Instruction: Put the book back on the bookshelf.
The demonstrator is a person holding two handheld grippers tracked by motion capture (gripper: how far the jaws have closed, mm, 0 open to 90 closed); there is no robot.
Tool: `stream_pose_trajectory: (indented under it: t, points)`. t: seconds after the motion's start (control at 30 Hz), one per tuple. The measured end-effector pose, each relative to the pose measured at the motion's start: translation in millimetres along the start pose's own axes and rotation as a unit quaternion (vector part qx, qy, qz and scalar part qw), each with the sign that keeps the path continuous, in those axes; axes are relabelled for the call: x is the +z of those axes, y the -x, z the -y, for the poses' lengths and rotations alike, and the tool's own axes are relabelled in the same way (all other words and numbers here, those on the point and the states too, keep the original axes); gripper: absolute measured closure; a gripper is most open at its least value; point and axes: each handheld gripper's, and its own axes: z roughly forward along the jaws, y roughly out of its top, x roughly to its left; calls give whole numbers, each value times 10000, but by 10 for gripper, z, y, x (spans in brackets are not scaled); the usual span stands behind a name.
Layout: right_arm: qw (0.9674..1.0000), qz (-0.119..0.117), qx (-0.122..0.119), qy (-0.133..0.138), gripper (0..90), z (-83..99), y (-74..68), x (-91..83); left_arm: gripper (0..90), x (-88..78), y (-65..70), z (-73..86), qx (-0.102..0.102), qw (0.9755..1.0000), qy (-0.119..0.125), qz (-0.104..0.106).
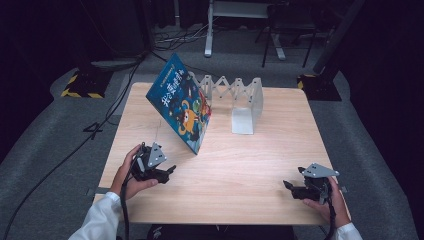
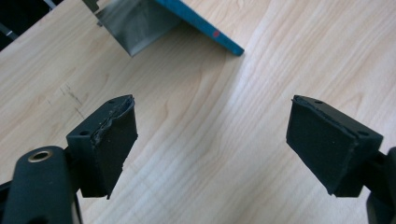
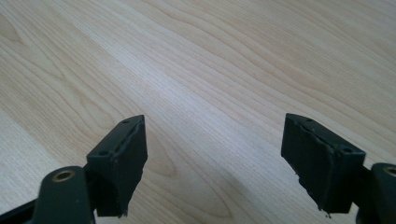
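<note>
Up at 11 o'clock on the desk (image 1: 250, 165) the book (image 1: 182, 105) leaned on a rack (image 1: 240, 102); thin, stiff, probably slick, so I'd grab its bottom edge. Both grippers, left (image 1: 170, 171) and right (image 1: 287, 186), had fingers apart, holding nothing.

A: From my feed, the book (image 2: 201, 23) in the left gripper view is cut off at the top edge.

B: And its cover lettering in the high view?

A: Too small to read.
</note>
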Motion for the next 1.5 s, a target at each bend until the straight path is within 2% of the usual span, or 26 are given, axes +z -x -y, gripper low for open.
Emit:
stream_pose_trajectory:
  t: [0.17,0.33,0.57,0.67,0.73,0.87,1.07,1.17,1.23,1.3,1.4,1.5]
  points:
    - [10000,26,-31,14,229,-14,-12,-28,168,-67,12,90,52,9999,-82,-52]
    - [10000,25,-42,-51,228,21,-1,-48,167,-124,51,215,69,9997,-222,0]
    - [9999,-29,21,-93,215,120,32,-75,166,-161,89,453,-42,9993,-364,-15]
    - [9999,-73,65,-126,230,182,53,-80,166,-188,95,559,-189,9991,-372,33]
    - [9999,-92,37,-133,232,222,61,-84,166,-215,100,605,-193,9992,-359,-4]
    - [9998,-40,171,-78,223,276,99,-89,166,-272,87,701,-502,9986,-184,66]
    - [9992,29,374,-120,214,352,159,-36,163,-257,68,878,-725,9969,-258,177]
    - [9989,-25,455,-71,209,374,180,-34,164,-241,65,946,-847,9958,-338,78]
    - [9986,-42,526,-22,193,391,190,-27,163,-232,52,1008,-972,9946,-299,217]
    - [9978,-117,654,11,188,410,214,-17,163,-235,28,1061,-1162,9923,-227,359]
    - [9968,-146,781,6,175,423,231,-10,165,-245,-12,1093,-1368,9887,-283,540]
    - [9968,-114,791,10,174,425,231,-9,165,-247,-16,1098,-1351,9890,-284,536]
